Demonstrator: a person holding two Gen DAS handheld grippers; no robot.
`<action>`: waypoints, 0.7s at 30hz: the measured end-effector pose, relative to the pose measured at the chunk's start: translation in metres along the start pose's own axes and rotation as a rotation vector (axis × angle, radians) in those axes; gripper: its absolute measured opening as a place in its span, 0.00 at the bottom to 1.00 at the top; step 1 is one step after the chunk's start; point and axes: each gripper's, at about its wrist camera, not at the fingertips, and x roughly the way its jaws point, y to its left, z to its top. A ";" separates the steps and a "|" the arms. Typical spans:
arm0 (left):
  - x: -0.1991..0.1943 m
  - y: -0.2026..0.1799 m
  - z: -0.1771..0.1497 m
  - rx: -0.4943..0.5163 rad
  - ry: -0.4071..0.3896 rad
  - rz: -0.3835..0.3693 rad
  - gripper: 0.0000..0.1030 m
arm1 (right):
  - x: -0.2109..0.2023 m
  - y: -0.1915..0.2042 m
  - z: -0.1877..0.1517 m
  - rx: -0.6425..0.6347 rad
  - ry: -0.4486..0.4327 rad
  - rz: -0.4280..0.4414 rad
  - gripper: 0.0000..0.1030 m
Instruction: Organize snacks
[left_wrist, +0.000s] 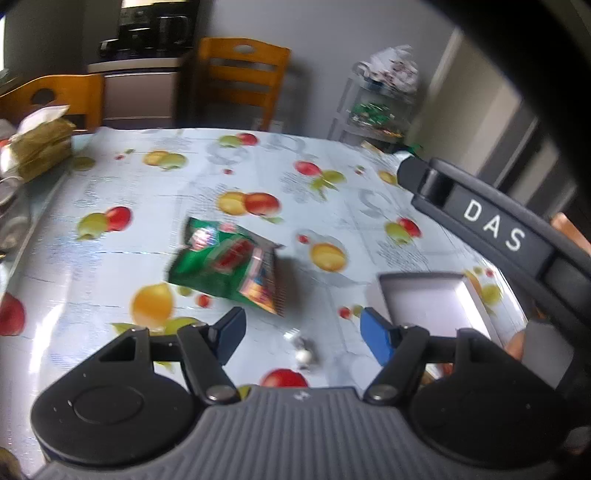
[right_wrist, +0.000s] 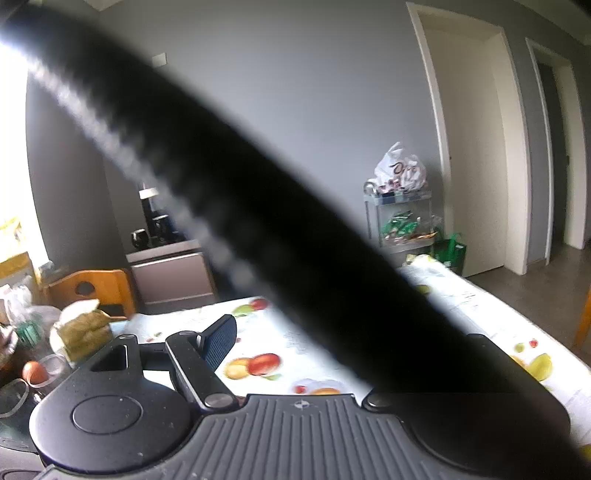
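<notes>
A green snack bag (left_wrist: 229, 266) lies on the fruit-print tablecloth (left_wrist: 155, 206), just beyond my left gripper (left_wrist: 303, 332). The left gripper is open and empty, hovering above the table. A small foil-wrapped candy (left_wrist: 304, 349) lies between its fingers on the cloth. An open white box (left_wrist: 436, 299) sits to the right of the gripper. In the right wrist view a blurred black bar (right_wrist: 258, 206) crosses the frame and hides the right finger. Only the left finger (right_wrist: 221, 343) of the right gripper shows, held above the table.
A wrapped greenish packet (left_wrist: 40, 147) and clutter sit at the table's left edge. Wooden chairs (left_wrist: 240, 74) stand behind the table. A shelf cart with snacks (right_wrist: 402, 221) stands by the wall. The other gripper's black body marked DAS (left_wrist: 495, 225) reaches in from the right.
</notes>
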 end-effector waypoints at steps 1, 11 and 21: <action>-0.004 0.007 0.003 -0.016 -0.007 0.007 0.67 | 0.002 0.006 0.000 0.002 0.000 0.013 0.75; -0.057 0.089 0.024 -0.184 -0.147 0.140 0.67 | 0.030 0.070 -0.002 0.171 0.146 0.117 0.75; -0.126 0.154 0.036 -0.272 -0.247 0.249 0.67 | 0.025 0.144 0.003 0.275 0.206 0.223 0.75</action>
